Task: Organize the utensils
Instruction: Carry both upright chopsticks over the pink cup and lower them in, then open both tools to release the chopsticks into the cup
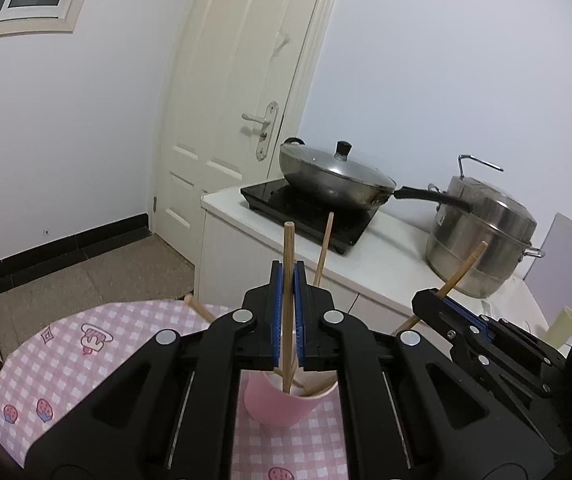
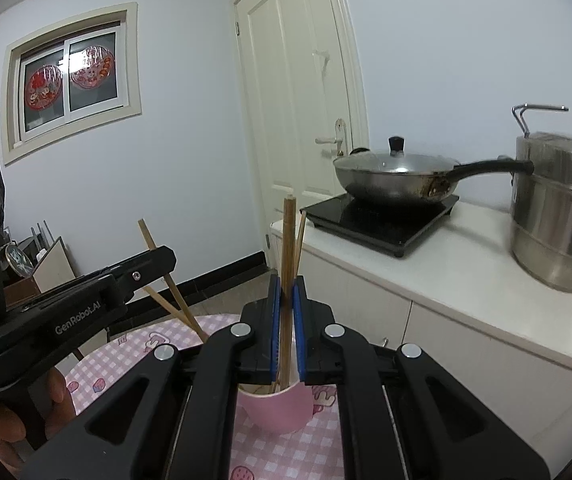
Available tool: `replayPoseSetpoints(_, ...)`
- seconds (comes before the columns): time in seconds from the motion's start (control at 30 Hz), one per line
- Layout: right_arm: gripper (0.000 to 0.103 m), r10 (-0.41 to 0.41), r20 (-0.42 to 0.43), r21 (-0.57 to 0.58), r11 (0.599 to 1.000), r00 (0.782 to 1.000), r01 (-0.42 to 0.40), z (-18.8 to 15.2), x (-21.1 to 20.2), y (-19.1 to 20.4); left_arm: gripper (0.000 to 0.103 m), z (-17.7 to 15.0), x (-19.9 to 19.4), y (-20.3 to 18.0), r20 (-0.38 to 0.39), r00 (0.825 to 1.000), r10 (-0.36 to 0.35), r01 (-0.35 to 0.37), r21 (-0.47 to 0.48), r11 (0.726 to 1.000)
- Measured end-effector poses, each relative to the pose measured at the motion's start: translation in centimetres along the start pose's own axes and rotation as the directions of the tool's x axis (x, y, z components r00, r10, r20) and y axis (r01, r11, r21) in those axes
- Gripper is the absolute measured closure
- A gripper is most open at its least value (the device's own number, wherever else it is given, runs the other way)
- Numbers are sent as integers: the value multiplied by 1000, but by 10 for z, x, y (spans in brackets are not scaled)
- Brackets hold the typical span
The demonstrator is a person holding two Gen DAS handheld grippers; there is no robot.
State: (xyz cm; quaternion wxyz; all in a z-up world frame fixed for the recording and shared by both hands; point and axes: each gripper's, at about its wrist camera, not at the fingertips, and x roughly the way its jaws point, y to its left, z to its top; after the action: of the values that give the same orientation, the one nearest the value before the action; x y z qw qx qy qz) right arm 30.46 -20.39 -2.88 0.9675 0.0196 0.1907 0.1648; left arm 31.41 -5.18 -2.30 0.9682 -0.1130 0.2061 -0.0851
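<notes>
Pink checked tablecloth (image 1: 66,360), white counter (image 2: 426,264), door (image 2: 298,80)

left wrist: close over pink cup (image 1: 282,404), facing door; right wrist: same cup, door, from its right

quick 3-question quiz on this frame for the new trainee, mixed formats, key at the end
1. True or false: the left gripper is shut on a wooden chopstick.
2. Where does the lower end of the chopstick held by the right gripper go? A) into the pink cup B) onto the induction cooktop C) into the steel steamer pot
3. Fill in: the lidded wok sits on the ____.

Key: 1 true; 2 A; 3 induction cooktop
</notes>
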Motion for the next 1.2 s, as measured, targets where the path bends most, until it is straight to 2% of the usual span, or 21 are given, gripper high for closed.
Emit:
replayPoseSetpoints(0.4,98,14,-71,45,999,997,-11,-9,3,0,97,-15,3,4,-76,997,17,-16,15,1000)
replayPoseSetpoints(0.77,97,29,-86,92,996,996,-21,-8,-4,0,96,-12,-3,2,-138,990,14,-9,36,999)
replayPoseSetpoints(1.0,78,34,-69,97,995,997,-27,-5,-21,4,96,-9,-21,-1,-131,991,13,-7,46,999)
replayPoseSetpoints(1.2,73,37,-47,96,995,998,-32,-3,-39,9,96,-4,-41,-2,-119,993,16,-9,59,998)
